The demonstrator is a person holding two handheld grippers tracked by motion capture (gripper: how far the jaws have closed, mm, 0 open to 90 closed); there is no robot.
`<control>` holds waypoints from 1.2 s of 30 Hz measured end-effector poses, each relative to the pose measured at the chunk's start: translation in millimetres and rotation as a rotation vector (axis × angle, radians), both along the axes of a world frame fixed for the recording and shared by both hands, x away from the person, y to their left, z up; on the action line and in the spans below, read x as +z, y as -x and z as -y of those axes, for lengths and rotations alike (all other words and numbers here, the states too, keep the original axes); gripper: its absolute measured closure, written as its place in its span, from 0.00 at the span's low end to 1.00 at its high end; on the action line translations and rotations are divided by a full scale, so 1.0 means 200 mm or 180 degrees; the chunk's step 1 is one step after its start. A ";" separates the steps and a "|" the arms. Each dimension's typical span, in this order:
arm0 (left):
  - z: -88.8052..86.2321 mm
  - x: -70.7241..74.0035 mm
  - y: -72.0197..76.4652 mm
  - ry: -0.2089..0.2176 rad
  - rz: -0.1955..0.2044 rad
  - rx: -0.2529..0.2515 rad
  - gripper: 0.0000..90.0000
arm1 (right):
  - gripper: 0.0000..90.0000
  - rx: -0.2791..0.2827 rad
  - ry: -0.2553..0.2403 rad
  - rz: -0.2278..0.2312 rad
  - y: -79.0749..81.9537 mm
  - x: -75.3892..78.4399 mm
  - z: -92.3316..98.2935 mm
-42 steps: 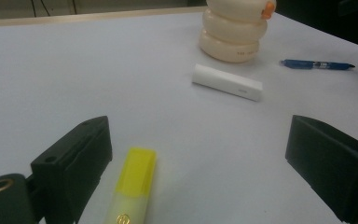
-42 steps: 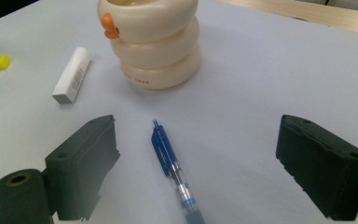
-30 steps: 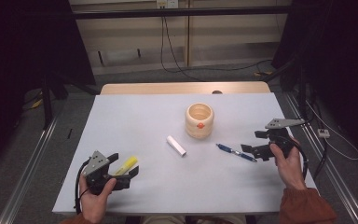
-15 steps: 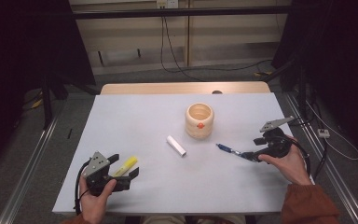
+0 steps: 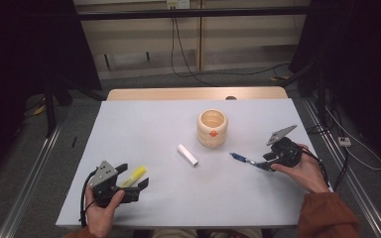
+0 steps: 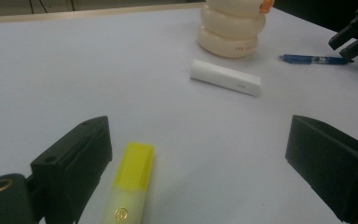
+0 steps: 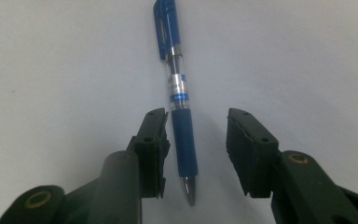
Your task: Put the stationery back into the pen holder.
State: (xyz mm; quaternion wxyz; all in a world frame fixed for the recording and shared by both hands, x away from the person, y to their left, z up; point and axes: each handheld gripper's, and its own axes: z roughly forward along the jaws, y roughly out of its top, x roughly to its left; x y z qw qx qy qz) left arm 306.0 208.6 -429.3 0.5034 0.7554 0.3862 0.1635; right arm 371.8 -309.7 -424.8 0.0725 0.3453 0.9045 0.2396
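We straddle the blue pen (image 7: pixel 179 100) at lower centre; right gripper (image 7: pixel 196 154) has just been closing, not yet clamped. Left gripper (image 6: pixel 200 163) is spread around the yellow highlighter (image 6: pixel 130 186), ready to pinch.

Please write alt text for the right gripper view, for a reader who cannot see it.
A blue pen lies on the white table between the two black tongs of the right gripper, tip toward the camera. The tongs have just been closing; a gap remains on one side.

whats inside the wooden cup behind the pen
In the high view the cup shows a pale bare inner wall with nothing sticking out above its rim. Its bottom is hidden by the near wall, so something small lying there cannot be ruled out.
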 end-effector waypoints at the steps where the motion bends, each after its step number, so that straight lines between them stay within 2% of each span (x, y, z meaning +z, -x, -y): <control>1: 0.00 0.00 0.00 0.0012 -0.0003 -0.0001 0.08 | 0.67 0.0040 0.0005 0.0003 0.00 0.00 -0.01; 3: 0.00 0.00 0.00 0.0002 0.0004 -0.0007 0.08 | 0.68 0.0084 0.0040 -0.0058 0.00 -0.01 -0.02; 7: 0.01 0.01 0.01 -0.0011 0.0010 -0.0025 0.08 | 0.73 0.0146 0.0152 -0.0092 -0.02 -0.04 -0.05; 11: 0.00 0.01 0.01 -0.0027 0.0016 -0.0016 0.08 | 0.74 0.0171 0.0160 -0.0135 -0.03 -0.05 -0.05; 15: 0.00 0.01 0.01 -0.0033 0.0024 -0.0007 0.08 | 0.81 0.0211 0.0184 -0.0193 -0.04 -0.05 -0.07; 18: 0.01 0.01 0.01 -0.0058 0.0022 -0.0033 0.08 | 0.81 0.0259 0.0291 -0.0240 -0.05 -0.04 -0.09; 20: 0.02 0.01 0.00 -0.0064 0.0024 -0.0045 0.08 | 0.82 0.0365 0.0343 -0.0282 -0.07 -0.04 -0.09; 21: 0.02 0.00 0.00 -0.0052 0.0013 -0.0049 0.08 | 0.82 0.0303 0.0308 -0.0358 -0.08 -0.04 -0.09; 23: 0.03 0.00 0.00 -0.0066 0.0010 -0.0075 0.08 | 0.83 0.0239 0.0230 -0.0413 -0.09 -0.04 -0.07; 30: 0.03 0.00 0.00 -0.0074 0.0003 -0.0106 0.08 | 0.87 0.0319 0.0391 -0.0346 -0.08 -0.04 -0.10; 36: 0.03 0.00 0.00 -0.0088 -0.0021 -0.0135 0.08 | 0.89 0.0239 0.0535 -0.0316 -0.07 -0.03 -0.13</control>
